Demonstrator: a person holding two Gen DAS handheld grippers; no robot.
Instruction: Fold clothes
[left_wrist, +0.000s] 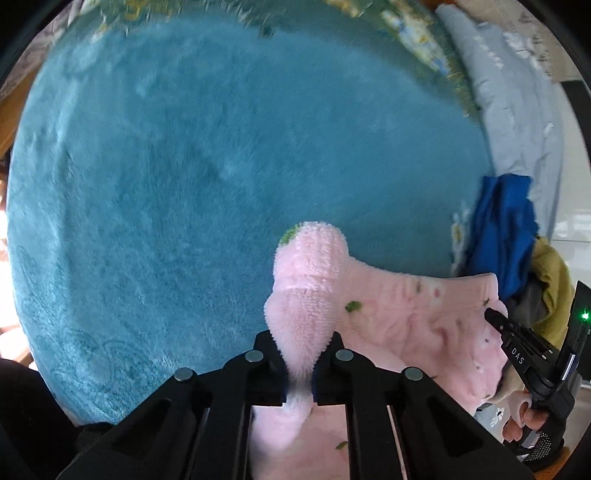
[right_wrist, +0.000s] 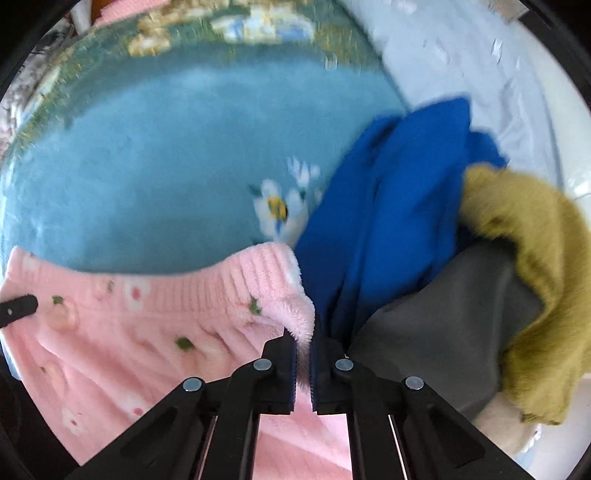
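Your left tool (left_wrist: 300, 363) is clamped on a fluffy fold of the pink garment (left_wrist: 388, 306); the fabric bulges up between the two fingers and stands above them in a rounded lump; the rest of the garment trails to the right and lies over the teal plush blanket (left_wrist: 207, 177). Your right tool (right_wrist: 303, 363) is likewise clamped on the same pink garment (right_wrist: 147, 332), gripping its fleecy corner just below the ribbed hem; a thin strip of pink pile shows between the nearly closed fingers. In the left wrist view your right tool (left_wrist: 495, 315) appears at the far right, its tip touching the garment's ribbed edge, with part of your hand (left_wrist: 524, 417) visible on the handle; in the right wrist view the tip of your left tool (right_wrist: 18, 308) enters from the left edge, against the pink fabric. The garment carries small white flowers and green leaf marks; it hangs stretched between the two tools, its hem running across the blanket. Beside it on the right lies a heap of other clothes: a blue garment (right_wrist: 399, 206), a grey garment (right_wrist: 454, 317) and an olive fuzzy garment (right_wrist: 532, 266), touching one another; the blue one sits just beside the pink corner. A pale blue sheet (left_wrist: 517, 122) lies beyond the blanket; the views are blurred.
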